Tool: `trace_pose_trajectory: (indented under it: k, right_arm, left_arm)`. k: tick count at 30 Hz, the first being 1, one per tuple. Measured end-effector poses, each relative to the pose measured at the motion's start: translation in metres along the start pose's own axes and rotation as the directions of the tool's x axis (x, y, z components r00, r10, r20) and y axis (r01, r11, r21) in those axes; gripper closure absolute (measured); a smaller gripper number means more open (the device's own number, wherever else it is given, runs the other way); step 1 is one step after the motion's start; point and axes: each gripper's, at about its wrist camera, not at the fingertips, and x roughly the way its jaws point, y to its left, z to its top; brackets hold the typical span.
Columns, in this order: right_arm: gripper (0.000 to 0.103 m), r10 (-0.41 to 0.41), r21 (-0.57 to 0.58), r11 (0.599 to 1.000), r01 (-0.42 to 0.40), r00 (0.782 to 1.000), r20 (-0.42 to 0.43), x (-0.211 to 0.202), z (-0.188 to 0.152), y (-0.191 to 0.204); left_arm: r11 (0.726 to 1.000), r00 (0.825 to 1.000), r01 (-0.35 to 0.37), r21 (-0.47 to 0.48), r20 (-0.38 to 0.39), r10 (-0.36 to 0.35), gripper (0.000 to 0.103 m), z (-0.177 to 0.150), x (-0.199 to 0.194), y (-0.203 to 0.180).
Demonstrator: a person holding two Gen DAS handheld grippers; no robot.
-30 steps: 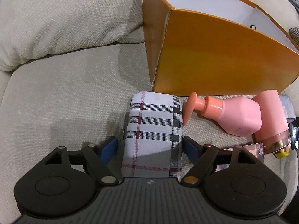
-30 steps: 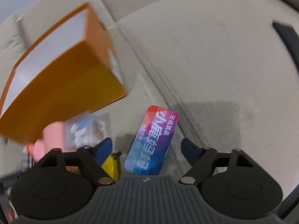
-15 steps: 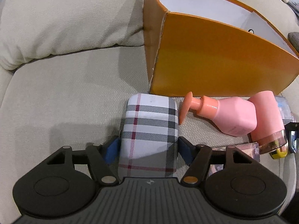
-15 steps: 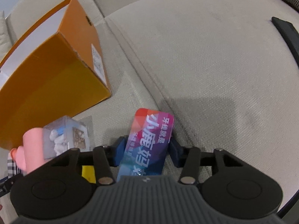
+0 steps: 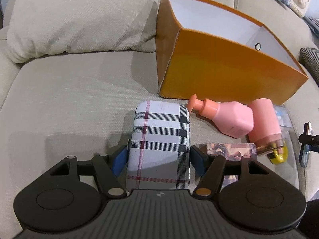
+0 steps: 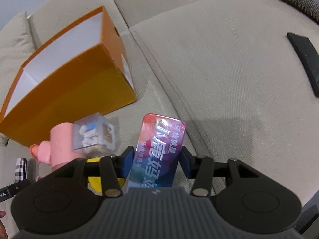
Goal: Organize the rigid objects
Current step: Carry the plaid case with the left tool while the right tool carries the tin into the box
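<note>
My left gripper [image 5: 158, 157] is shut on a plaid hard case [image 5: 160, 137] and holds it just above the sofa seat. My right gripper [image 6: 156, 161] is shut on a colourful flat box with Chinese lettering [image 6: 159, 147], lifted off the cushion. An open orange box [image 5: 225, 63] with a white inside stands on the sofa behind both; it also shows in the right wrist view [image 6: 65, 79]. A pink pump bottle [image 5: 229, 119] and a pink jar [image 5: 265, 123] lie in front of it.
A clear cube of small items [image 6: 95, 135] sits by the pink jar. A yellow object [image 5: 278, 156] and a flat patterned packet [image 5: 231, 149] lie nearby. A pillow [image 5: 79, 18] is at the back left. A dark remote [image 6: 307, 59] lies on the right cushion.
Both grippers closed on their objects, the left on the plaid case and the right on the colourful box. Both have since risen and pulled back from the orange box.
</note>
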Motion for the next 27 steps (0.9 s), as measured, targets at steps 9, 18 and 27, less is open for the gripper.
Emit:
trace_pose_trajectory:
  k: [9, 18, 27]
  right_arm:
    - [0.052, 0.05, -0.078, 0.996, -0.048, 0.999, 0.02, -0.043, 0.001, 0.02]
    - [0.052, 0.132, -0.177, 0.976, -0.124, 0.991, 0.035, -0.089, 0.02, 0.048]
    - [0.052, 0.207, -0.251, 0.95, -0.186, 0.977, 0.057, -0.11, 0.079, 0.091]
  left_arm:
    - [0.998, 0.999, 0.02, 0.058, 0.025, -0.021, 0.026, -0.007, -0.034, -0.012]
    - [0.993, 0.994, 0.074, 0.097, 0.074, -0.081, 0.026, 0.009, -0.082, -0.039]
    - [0.99, 0.981, 0.111, 0.082, 0.152, -0.123, 0.026, 0.095, -0.099, -0.072]
